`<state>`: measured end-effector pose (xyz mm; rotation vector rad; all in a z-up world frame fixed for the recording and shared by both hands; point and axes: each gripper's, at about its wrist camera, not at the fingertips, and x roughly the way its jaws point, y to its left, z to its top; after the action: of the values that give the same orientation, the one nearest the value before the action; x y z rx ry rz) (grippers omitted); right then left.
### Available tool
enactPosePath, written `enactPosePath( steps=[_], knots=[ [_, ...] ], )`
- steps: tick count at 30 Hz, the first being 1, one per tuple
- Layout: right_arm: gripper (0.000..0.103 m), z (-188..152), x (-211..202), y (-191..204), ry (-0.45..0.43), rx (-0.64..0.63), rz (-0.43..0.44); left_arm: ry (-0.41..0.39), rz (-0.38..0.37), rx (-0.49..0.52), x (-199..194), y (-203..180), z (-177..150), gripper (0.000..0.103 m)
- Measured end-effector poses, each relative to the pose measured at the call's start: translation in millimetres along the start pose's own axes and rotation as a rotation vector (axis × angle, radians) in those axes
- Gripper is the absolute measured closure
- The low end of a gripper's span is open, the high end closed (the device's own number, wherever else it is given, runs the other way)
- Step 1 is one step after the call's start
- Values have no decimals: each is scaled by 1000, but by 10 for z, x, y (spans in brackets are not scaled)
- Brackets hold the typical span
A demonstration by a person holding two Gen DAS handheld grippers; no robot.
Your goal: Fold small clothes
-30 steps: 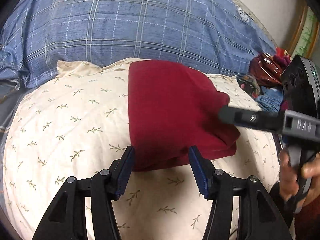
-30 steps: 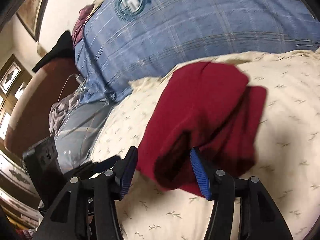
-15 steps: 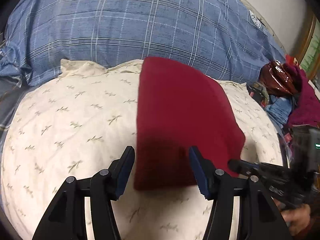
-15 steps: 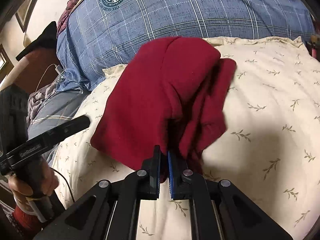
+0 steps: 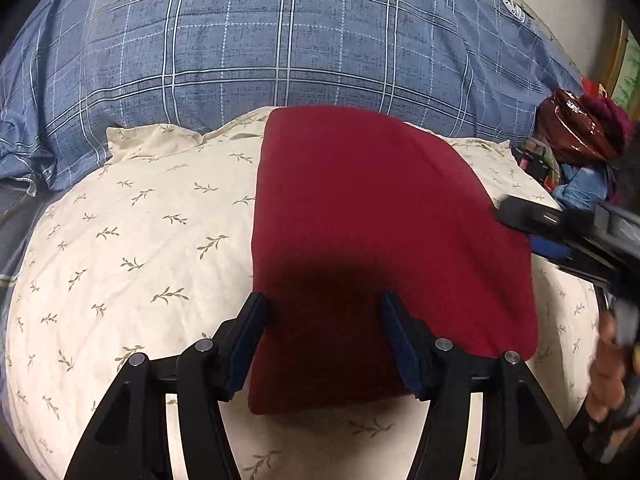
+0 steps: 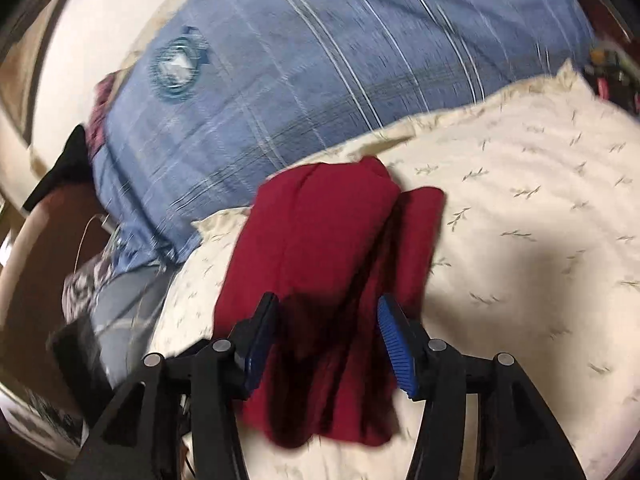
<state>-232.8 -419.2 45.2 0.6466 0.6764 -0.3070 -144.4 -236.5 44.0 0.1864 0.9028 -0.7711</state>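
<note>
Folded dark-red garment (image 5: 372, 240) lies flat on cream leaf-print pillow (image 5: 132, 248), w/ blue plaid duvet (image 5: 280, 40) bunched behind it. Left gripper (image 5: 322, 340) hovers over garment's near edge, jaws wide, nothing btwn them. Right gripper (image 6: 326, 336) also spread wide, empty, over garment's layered side, folds stacked there; right-wrist view is blurred. In left view the right gripper's black finger sits at garment's right edge; contact unclear. Glossy maroon bag (image 5: 576, 128) at far right, beside pillow.
</note>
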Motion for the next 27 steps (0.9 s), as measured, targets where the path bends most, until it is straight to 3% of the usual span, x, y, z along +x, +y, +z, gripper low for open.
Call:
enactPosePath(
  steps=[3,5,8,12,15,16,18,20,22,25,27],
  knots=[
    [52,45,164,45,10,-38,-10,-2,5,8,28,0,0,42],
    [73,52,190,78,10,-87,-34,-1,5,9,45,12,1,42],
    [93,52,73,109,-19,-192,-66,6,-10,-2,39,32,18,41],
    [94,2,61,52,-28,-242,-129,3,-55,-30,-17,131,71,41],
    [94,-36,80,-32,-26,-195,-109,-14,-87,-83,-30,300,123,40],
    [89,-35,25,-54,-42,-168,-87,-12,-97,-111,-13,389,146,39],
    [69,-28,-55,-127,-77,-107,-56,-11,-123,-154,33,523,173,38],
    [26,-18,-112,-248,-114,-39,-25,-9,-133,-188,110,640,205,37],
    [20,8,-75,-373,-119,13,-6,-4,-173,-214,198,706,231,29],
    [20,67,166,-550,-39,79,45,24,-247,-250,372,764,276,25],
    [17,102,248,-604,-52,106,85,41,-277,-268,506,782,304,22]
  ],
)
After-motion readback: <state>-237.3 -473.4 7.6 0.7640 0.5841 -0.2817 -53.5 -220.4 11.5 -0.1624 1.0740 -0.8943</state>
